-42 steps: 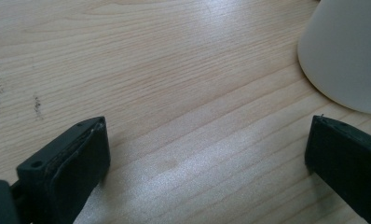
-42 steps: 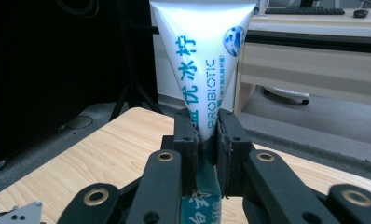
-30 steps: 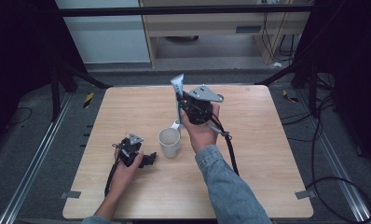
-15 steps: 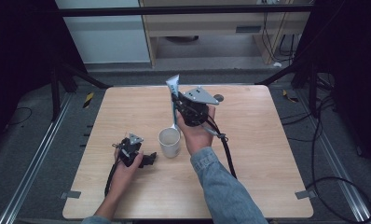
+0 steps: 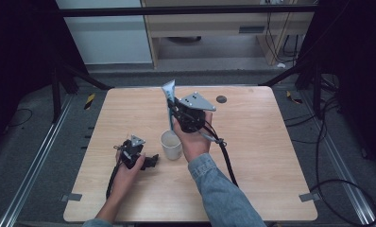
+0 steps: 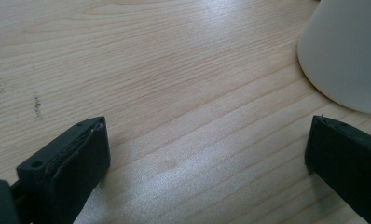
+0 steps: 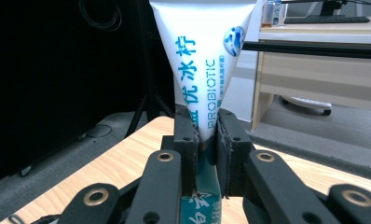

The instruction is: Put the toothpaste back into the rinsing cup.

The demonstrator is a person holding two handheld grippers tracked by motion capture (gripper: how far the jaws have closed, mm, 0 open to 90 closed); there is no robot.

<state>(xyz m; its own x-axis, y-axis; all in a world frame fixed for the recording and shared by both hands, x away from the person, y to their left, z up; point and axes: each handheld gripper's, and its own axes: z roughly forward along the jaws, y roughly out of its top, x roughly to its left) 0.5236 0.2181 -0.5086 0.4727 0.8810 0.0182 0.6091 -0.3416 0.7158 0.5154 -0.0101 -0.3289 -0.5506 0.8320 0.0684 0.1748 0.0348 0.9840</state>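
A white toothpaste tube point(image 7: 203, 60) with blue lettering stands upright, crimped end up, clamped between the jaws of my right gripper point(image 7: 206, 140). In the high view that right gripper point(image 5: 173, 106) holds the tube point(image 5: 168, 92) above the table, just behind a white cup point(image 5: 171, 144) standing upright on the wood. My left gripper point(image 5: 150, 161) rests low on the table left of the cup, jaws wide apart with nothing between them. In the left gripper view the cup's side point(image 6: 346, 56) fills the upper right, beyond my left gripper point(image 6: 207, 154).
The wooden table point(image 5: 271, 156) has bare room on its right half and along the front. A small dark round mark point(image 5: 221, 99) sits near the back edge. Cables trail from both grippers. Black frame legs and a shelf stand beyond the table.
The right gripper with the tube has drifted left and slightly toward the cup. The left gripper has stayed put.
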